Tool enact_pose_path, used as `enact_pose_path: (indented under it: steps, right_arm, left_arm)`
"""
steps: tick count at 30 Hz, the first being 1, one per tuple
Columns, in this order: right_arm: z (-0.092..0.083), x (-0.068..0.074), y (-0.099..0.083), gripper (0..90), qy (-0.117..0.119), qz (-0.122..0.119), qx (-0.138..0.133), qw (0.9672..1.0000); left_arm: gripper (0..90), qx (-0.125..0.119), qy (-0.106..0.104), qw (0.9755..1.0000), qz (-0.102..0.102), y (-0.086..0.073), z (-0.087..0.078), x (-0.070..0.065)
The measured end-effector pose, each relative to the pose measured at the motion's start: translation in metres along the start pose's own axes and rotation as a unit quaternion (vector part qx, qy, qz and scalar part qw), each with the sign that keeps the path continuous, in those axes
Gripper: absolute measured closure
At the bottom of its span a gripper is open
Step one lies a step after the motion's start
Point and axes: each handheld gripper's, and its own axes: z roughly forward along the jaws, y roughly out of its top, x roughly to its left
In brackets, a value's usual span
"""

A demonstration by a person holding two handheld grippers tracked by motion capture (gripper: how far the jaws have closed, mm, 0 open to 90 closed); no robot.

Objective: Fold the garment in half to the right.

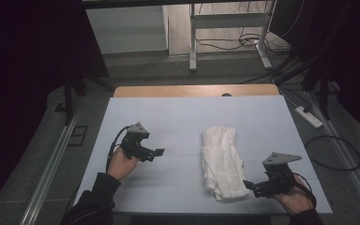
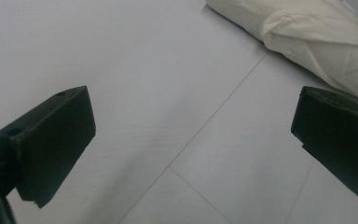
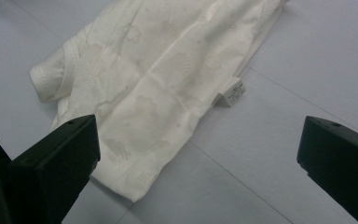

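A white cloth (image 1: pixel 222 161) lies folded lengthwise on the pale blue table mat (image 1: pixel 178 122), right of centre. In the right gripper view the cloth (image 3: pixel 163 79) shows a small label (image 3: pixel 233 92) at its edge. My right gripper (image 1: pixel 249 185) is open at the cloth's near right corner, its jaws pointing left and wide apart with nothing between them (image 3: pixel 196 154). My left gripper (image 1: pixel 158 152) is open over bare mat, well left of the cloth, with empty jaws (image 2: pixel 191 135). The cloth (image 2: pixel 307 37) lies beyond them at upper right.
The mat covers a wooden table (image 1: pixel 197 90). Beyond it stand a desk frame (image 1: pixel 225 33) and cables on the floor (image 1: pixel 281 61). A power strip (image 1: pixel 309 117) lies on the floor at right. Dark curtains flank both sides.
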Motion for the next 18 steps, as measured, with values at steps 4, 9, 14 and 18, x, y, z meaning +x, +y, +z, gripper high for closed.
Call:
enact_pose_path:
  steps: [4, 9, 14, 18]
  right_arm:
    - [0.0, 0.0, 0.0, 0.0, -0.002, 0.0, 0.002, 1.0]
    - [0.0, 0.0, -0.001, 0.0, -0.004, -0.003, 0.002, 1.0]
    - [0.0, 0.001, 0.0, 0.0, -0.005, -0.012, -0.001, 0.9999]
    - [-0.001, 0.002, 0.0, 0.0, -0.006, -0.013, -0.002, 0.9999]
  left_arm:
    - [0.0, 0.0, 0.004, 1.0, -0.002, -0.004, -0.005, -0.002]
    - [0.0, 0.0, 0.012, 0.9999, -0.002, -0.008, -0.012, -0.006]
    - [0.0, -0.002, 0.018, 0.9998, -0.007, -0.012, -0.02, -0.01]
    - [0.0, -0.006, 0.022, 0.9997, -0.012, -0.016, -0.027, -0.012]
